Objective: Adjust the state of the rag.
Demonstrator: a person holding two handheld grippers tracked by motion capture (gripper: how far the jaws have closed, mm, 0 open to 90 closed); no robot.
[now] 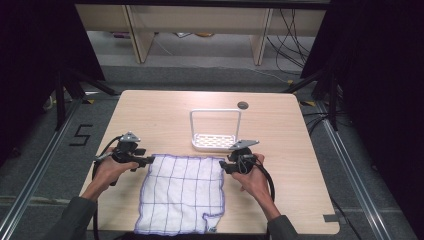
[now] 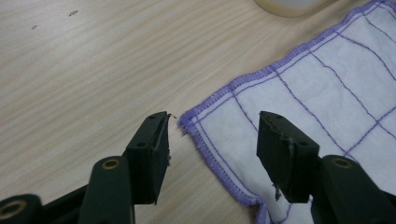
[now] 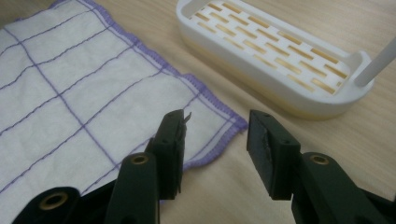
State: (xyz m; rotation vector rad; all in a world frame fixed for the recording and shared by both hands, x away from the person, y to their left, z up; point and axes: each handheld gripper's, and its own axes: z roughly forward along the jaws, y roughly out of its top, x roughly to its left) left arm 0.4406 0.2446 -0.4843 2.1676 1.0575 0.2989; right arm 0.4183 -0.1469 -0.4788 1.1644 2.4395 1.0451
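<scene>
- Cloth (image 1: 182,195): white with purple grid and purple hem, spread flat on the near half of the table (image 1: 150,112), front edge at the table's near rim; near right corner looks slightly folded or ragged.
- Left gripper (image 1: 146,161): parked at the far left corner of the cloth; in the left gripper view (image 2: 212,140) jaws apart, straddling that corner (image 2: 187,122), pads clear of the fabric, nothing pinched.
- Right gripper (image 1: 223,167): at the far right corner; in the right gripper view (image 3: 215,144) jaws moderately apart, corner (image 3: 236,123) lying between and just ahead of them, no grip visible.
- Placed one per far corner, likely so both corners can be pinched together and the cloth lifted or folded evenly, without skew.
- Jaws kept low and nearly level with the table, probably to slide a pad under the hem.
- White slotted rack (image 1: 215,141) with tall wire handle: just beyond the cloth's far edge, near the right gripper, apart from the fabric; close enough to catch on a forward swing.
- Hands (image 1: 112,170) come in from the near side, cables trailing back clear of the cloth.
- Step judged: pre-grasp, corners not yet taken.
</scene>
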